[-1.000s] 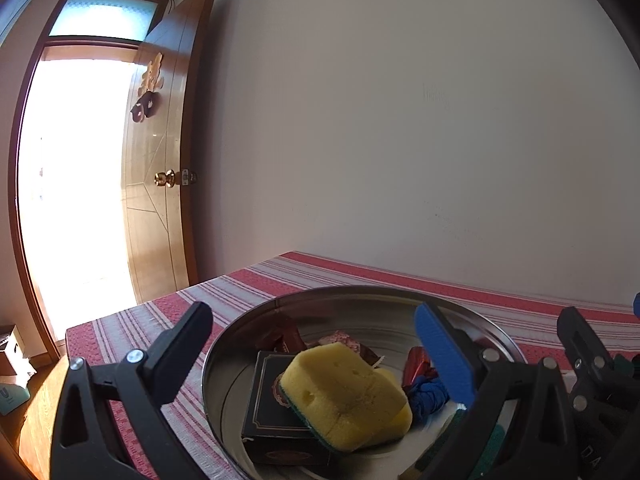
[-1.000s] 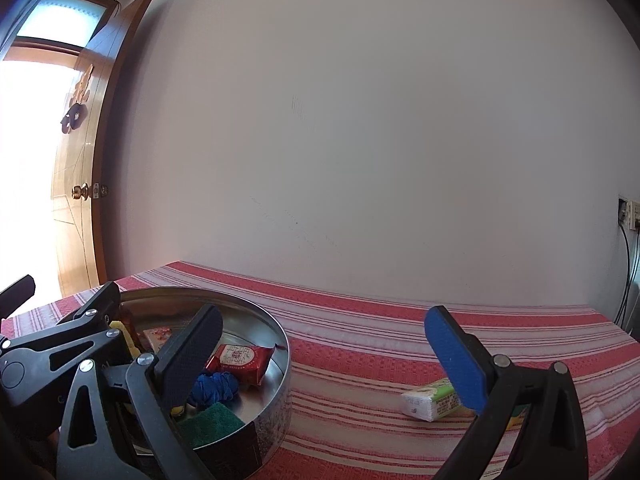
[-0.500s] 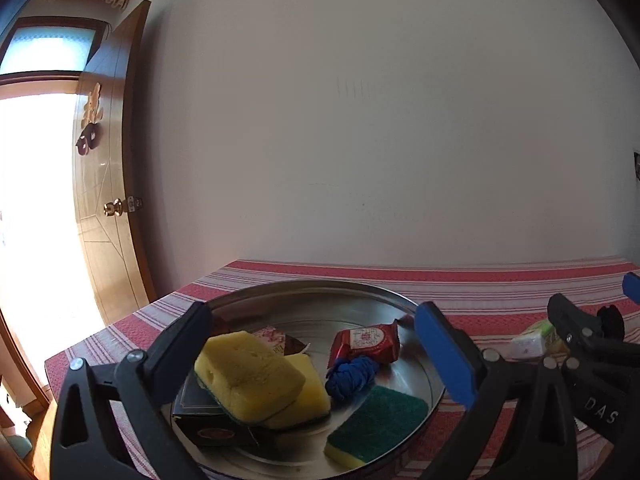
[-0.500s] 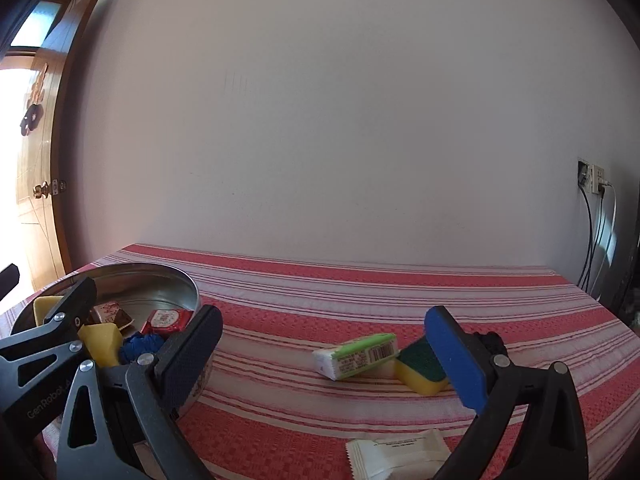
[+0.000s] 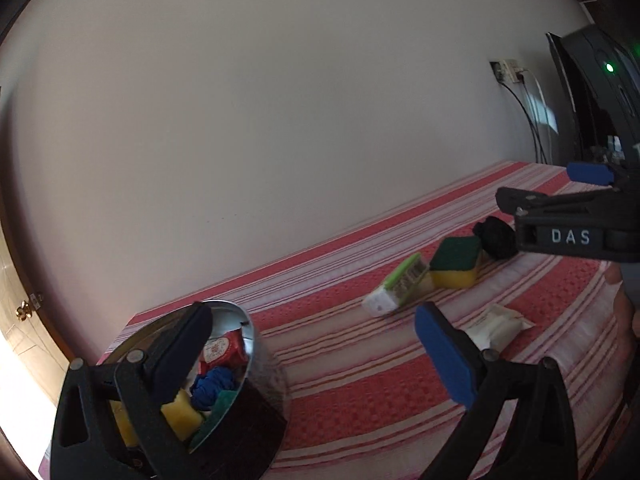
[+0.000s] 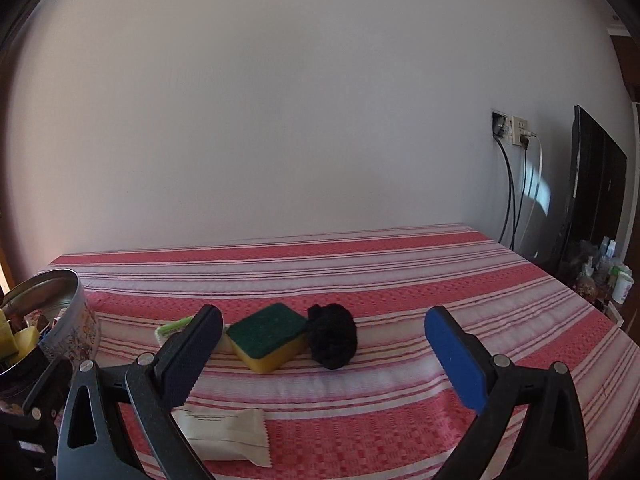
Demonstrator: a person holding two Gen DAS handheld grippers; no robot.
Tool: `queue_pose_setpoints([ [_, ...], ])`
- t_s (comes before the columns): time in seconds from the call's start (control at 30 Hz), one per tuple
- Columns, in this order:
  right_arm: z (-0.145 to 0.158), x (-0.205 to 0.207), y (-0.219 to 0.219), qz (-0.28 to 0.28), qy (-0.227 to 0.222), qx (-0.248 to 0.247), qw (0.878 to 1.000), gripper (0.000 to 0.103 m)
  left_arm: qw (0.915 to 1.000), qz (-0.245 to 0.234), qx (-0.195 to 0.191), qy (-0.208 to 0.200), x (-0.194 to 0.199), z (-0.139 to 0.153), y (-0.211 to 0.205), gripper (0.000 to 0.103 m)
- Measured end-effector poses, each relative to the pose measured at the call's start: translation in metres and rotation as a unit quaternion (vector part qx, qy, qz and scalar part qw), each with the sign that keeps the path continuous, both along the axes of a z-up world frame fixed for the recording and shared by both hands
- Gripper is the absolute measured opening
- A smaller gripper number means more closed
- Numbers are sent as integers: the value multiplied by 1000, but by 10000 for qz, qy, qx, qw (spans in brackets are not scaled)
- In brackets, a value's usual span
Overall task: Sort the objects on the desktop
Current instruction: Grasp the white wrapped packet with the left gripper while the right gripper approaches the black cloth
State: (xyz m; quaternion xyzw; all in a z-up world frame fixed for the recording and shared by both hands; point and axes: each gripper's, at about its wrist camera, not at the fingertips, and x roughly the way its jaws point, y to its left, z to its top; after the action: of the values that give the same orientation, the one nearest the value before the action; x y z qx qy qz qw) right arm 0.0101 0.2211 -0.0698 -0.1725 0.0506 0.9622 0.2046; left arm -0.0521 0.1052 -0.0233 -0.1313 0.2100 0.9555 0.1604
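A round metal tin (image 5: pixel 256 344) (image 6: pixel 76 312) at the table's left end holds yellow sponges (image 5: pixel 182 416), a blue cloth ball (image 5: pixel 212 386) and a red packet (image 5: pixel 222 352). Out on the red striped cloth lie a green-topped yellow sponge (image 6: pixel 268 338) (image 5: pixel 456 262), a black cloth ball (image 6: pixel 333 336) (image 5: pixel 496 236), a white and green bar (image 5: pixel 398 290) (image 6: pixel 172 328) and a cream sachet (image 6: pixel 224 434) (image 5: pixel 496 326). My left gripper (image 5: pixel 312 356) hangs open beside the tin. Open too, my right gripper (image 6: pixel 324 354) faces the sponge and black ball, with the sachet below it.
The red and white striped tablecloth (image 6: pixel 400 280) runs to the wall. A wall socket with cables (image 6: pixel 514 132) and a dark screen (image 6: pixel 592 184) stand at the right, with bottles and cups (image 6: pixel 612 276) beyond the table's right edge. A door (image 5: pixel 24 312) is far left.
Both grippers have swung right, away from the tin. The loose sponge, black ball, bar and sachet came into view. Both stayed open with nothing held.
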Motion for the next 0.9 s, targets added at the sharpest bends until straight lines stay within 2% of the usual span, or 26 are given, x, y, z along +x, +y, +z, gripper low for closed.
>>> queue_pose_setpoints([
  [0.1,-1,11,25,-226,-19,-316,9992,102,9955,-761,-198,-536,1,-6,25,102],
  [0.17,-3,15,37,-285,-15,-572,9980,102,9915,-1029,-421,-680,3,-10,44,102],
  [0.4,-10,18,57,-276,107,-1109,9934,102,9744,-1501,-1141,-1225,-3,-34,93,102],
  [0.53,-13,16,62,-259,80,-1264,9916,102,9669,-1470,-1408,-1538,-13,-44,103,102],
  [0.67,-13,15,62,-228,70,-1274,9916,102,9617,-1600,-1282,-1817,-20,-44,104,92],
  [0.8,-14,14,65,-248,65,-1367,9903,102,9512,-1828,-988,-2283,-30,-44,98,82],
  [0.9,-16,14,69,-251,70,-1495,9884,102,9427,-2045,-857,-2495,-29,-44,98,63],
])
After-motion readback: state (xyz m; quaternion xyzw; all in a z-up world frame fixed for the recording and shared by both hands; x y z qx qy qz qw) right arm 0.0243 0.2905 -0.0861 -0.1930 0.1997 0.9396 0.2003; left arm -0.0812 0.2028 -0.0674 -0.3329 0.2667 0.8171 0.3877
